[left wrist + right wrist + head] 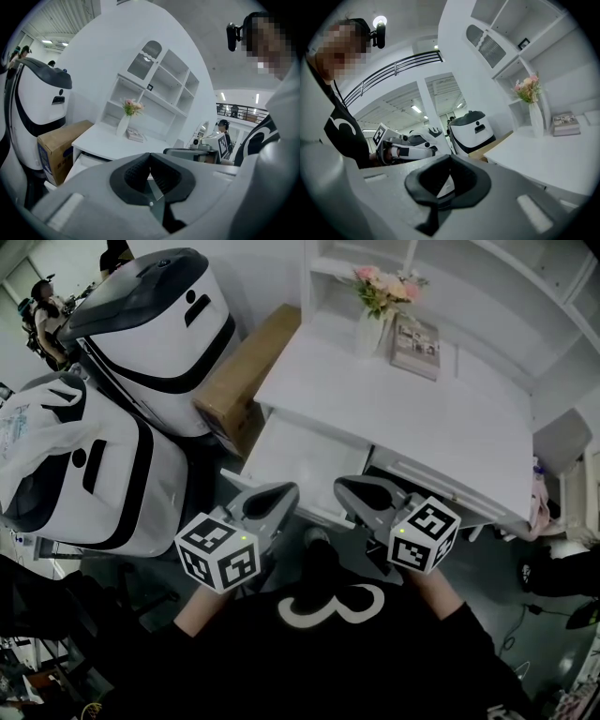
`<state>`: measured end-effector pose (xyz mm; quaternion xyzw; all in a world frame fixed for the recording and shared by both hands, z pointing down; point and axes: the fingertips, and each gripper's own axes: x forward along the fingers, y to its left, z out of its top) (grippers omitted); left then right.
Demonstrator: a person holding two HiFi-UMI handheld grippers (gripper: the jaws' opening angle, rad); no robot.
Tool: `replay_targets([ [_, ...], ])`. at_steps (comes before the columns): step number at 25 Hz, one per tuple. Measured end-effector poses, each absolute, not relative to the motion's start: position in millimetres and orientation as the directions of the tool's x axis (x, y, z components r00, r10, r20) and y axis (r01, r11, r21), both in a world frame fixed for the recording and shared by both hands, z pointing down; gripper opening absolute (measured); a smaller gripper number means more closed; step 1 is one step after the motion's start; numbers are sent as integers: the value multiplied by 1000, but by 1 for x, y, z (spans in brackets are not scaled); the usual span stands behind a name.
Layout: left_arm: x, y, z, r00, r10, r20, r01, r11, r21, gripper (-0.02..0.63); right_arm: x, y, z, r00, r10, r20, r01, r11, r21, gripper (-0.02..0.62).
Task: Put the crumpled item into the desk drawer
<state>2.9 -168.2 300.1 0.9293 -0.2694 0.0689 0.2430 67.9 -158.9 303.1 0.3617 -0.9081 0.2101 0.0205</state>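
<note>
Head view: A person in a black top holds two grippers side by side at lower centre, in front of a white desk (422, 418) that fills the right half of the frame. The left gripper (286, 491) and the right gripper (349, 487) both point toward the desk drawer (295, 460), which stands pulled out at centre. A vase of pink flowers (372, 329) and a book (417, 348) sit at the back of the desktop. A cardboard box (246, 381) leans beside the desk's left end, and two white-and-black machines (159, 334) fill the left of the frame. The crumpled item cannot be picked out in any view.

Left gripper view: The left gripper (150, 155) has its jaws closed tip to tip with nothing between them. The desk, the vase and a white shelf unit (159, 93) lie beyond at centre, and the right gripper shows at right.

Right gripper view: The right gripper (449, 158) is likewise closed and empty. The desk runs along the right edge of the frame, and the left gripper shows at centre left.
</note>
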Motion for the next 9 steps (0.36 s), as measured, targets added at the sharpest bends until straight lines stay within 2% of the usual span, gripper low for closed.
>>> replay_targets([
  [9, 9, -172, 307, 849, -457, 266, -529, -732, 430, 11, 70, -161, 314, -739, -644, 200, -662, 638, -393, 2],
])
